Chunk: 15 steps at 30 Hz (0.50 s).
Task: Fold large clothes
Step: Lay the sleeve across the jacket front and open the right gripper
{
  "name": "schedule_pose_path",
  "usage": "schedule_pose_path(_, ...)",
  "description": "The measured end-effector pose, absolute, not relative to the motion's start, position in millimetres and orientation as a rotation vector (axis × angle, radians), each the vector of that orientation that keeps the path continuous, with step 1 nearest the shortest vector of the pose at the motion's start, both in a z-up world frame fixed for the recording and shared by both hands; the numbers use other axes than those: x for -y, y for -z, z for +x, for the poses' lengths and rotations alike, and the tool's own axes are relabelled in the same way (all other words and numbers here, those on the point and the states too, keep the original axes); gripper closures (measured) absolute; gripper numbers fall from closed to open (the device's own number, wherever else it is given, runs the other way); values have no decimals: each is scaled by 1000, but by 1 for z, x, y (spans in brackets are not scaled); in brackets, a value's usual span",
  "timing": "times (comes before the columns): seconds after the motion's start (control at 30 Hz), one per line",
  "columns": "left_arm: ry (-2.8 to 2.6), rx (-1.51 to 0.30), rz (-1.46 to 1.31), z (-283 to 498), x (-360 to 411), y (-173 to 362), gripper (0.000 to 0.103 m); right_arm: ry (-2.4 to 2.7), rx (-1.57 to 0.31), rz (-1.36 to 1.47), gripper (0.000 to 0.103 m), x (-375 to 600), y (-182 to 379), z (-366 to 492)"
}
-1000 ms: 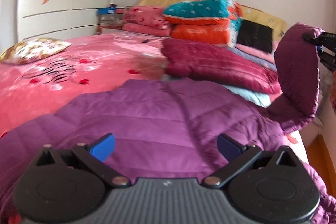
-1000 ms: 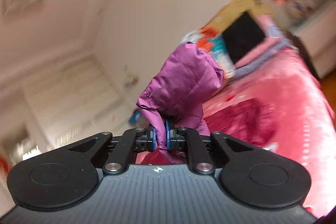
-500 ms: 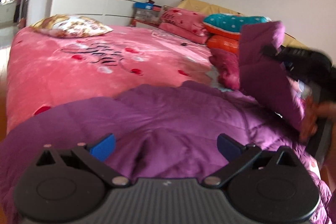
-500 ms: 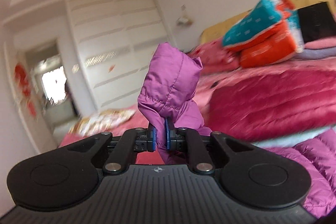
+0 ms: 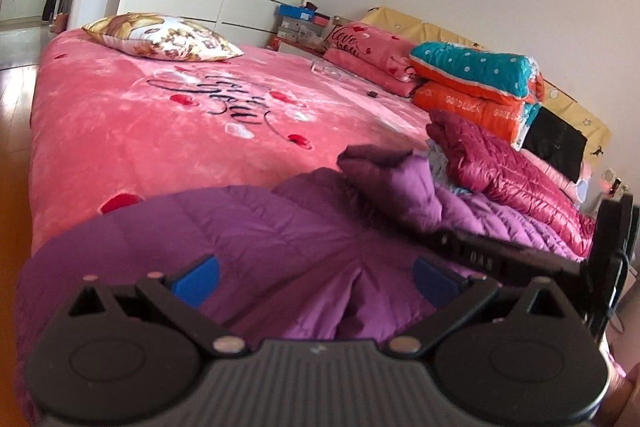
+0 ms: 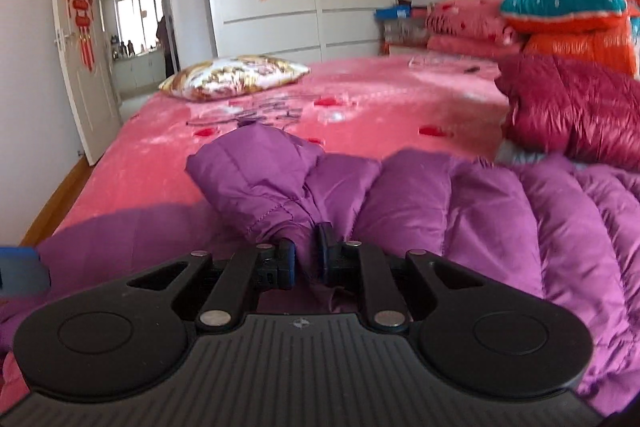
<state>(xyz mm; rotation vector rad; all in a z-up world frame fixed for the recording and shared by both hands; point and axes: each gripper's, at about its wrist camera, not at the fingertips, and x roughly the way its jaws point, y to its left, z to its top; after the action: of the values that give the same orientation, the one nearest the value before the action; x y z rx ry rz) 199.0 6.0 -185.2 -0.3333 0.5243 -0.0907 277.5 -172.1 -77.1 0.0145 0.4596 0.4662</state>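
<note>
A purple puffer jacket (image 5: 256, 227) lies spread on the pink bedspread (image 5: 140, 123). Its sleeve (image 6: 256, 179) is folded over onto the jacket's body and lies on it. My right gripper (image 6: 307, 263) has a fold of that sleeve between its pads, and its jaws are opening. In the left wrist view it reaches in from the right (image 5: 430, 237), low over the jacket. My left gripper (image 5: 316, 279) is open just above the jacket's near part, its blue pads (image 5: 196, 281) wide apart with nothing gripped.
A folded magenta puffer jacket (image 5: 508, 163) lies just beyond the purple one. Stacked quilts in orange and teal (image 5: 476, 87) and pink bedding (image 5: 368, 47) sit at the headboard. A patterned pillow (image 5: 160, 37) lies far left. The wooden floor (image 6: 52, 207) borders the bed's left side.
The right gripper swung the raised sleeve down and leftward, laying it across the jacket's body. Its pads stand slightly wider apart than before. My left gripper shifted over the jacket and stayed open.
</note>
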Motion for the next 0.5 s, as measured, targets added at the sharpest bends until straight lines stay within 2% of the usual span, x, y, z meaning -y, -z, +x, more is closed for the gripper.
schedule_pose_path(0.1, 123, -509, -320, 200, -1, 178, 0, -486, -480, 52, 77, 174, 79, 258)
schedule_pose_path(0.13, 136, -501, -311, 201, 3, 174, 0, -492, -486, 74, 69, 180, 78, 258)
schedule_pose_path(0.2, 163, -484, -299, 203, 9, 164, 0, -504, -493, 112, 43, 193, 78, 262)
schedule_pose_path(0.23, 180, -473, -296, 205, 13, 159, 0, -506, -492, 130, 23, 201, 82, 261)
schedule_pose_path(0.27, 197, -462, -291, 206, 18, 153, 0, -519, -487, 150, 8, 207, 80, 258)
schedule_pose_path(0.3, 216, -447, -281, 208, 23, 147, 0, -535, -479, 174, 5, 213, 79, 252)
schedule_pose_path(0.5, 371, -374, -208, 229, 63, 117, 0, -450, -399, 235, 3, 268, 58, 239)
